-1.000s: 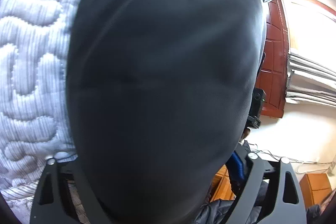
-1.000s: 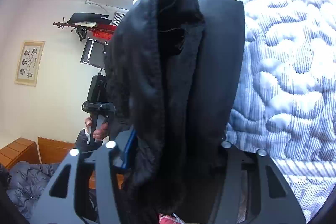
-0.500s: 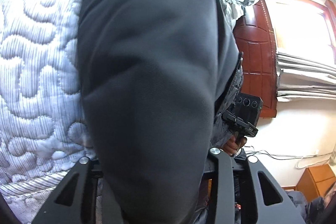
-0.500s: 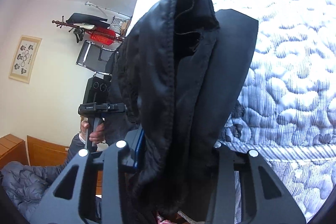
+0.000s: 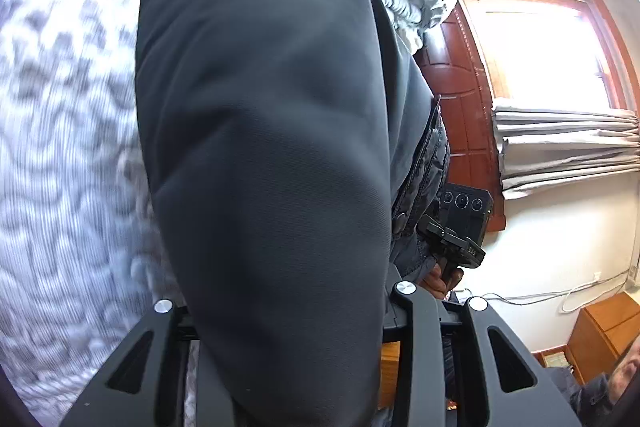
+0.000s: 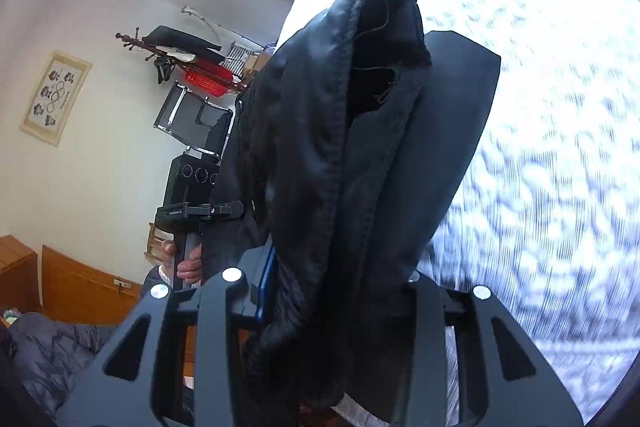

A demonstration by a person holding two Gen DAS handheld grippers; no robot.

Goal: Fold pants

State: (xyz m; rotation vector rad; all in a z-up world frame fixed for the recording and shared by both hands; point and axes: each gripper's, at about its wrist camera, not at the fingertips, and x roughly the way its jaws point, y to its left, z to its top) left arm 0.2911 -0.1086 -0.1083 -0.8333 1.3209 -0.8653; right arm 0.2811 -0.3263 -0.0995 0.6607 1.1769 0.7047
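- Swinging with both grippers, the dark grey smooth-fabric pants now hang further over the white quilted bedspread, blurred by motion.
- Left gripper and right gripper each stay clamped on cloth, bunched hem ahead of the right one.
- Judged: laying-down comes next.

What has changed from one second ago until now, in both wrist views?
In the left wrist view the dark pants cover less of the picture, so more wall and window show. The quilted bedspread now looks blurred, suggesting motion. Both grippers stay shut on the pants, lifted above the bed.
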